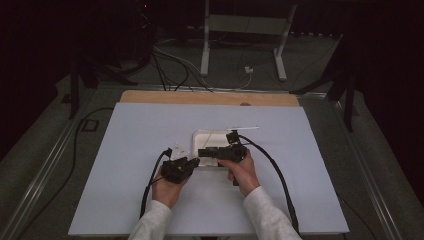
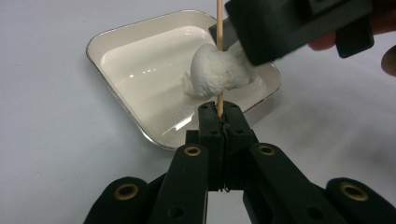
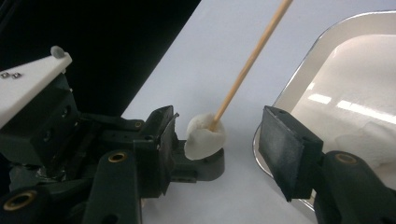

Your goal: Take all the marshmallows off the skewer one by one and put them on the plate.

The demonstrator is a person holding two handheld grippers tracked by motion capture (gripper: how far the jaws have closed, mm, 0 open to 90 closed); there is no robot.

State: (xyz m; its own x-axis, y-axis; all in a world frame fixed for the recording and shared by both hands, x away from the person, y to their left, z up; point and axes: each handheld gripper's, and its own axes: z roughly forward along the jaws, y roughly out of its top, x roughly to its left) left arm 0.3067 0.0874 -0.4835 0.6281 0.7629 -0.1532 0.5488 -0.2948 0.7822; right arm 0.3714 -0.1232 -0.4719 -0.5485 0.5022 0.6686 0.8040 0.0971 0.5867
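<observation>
My left gripper (image 2: 219,113) is shut on the lower end of a thin wooden skewer (image 2: 218,18), which it holds upright beside a shallow white tray (image 2: 140,60). A white marshmallow (image 2: 215,72) is threaded on the skewer just above the jaws. My right gripper (image 3: 222,140) is open, with one jaw on each side of the marshmallow (image 3: 203,137) and a gap to both. In the high view the left gripper (image 1: 196,162) and the right gripper (image 1: 202,152) meet at the tray's near left corner (image 1: 197,137). A second white lump (image 3: 369,135) lies in the tray.
The tray sits mid-table on a pale sheet (image 1: 150,130), with a wooden table edge (image 1: 200,97) beyond it. A pale stick (image 1: 240,129) lies by the tray's far edge. Cables (image 1: 280,175) trail from both grippers towards the person.
</observation>
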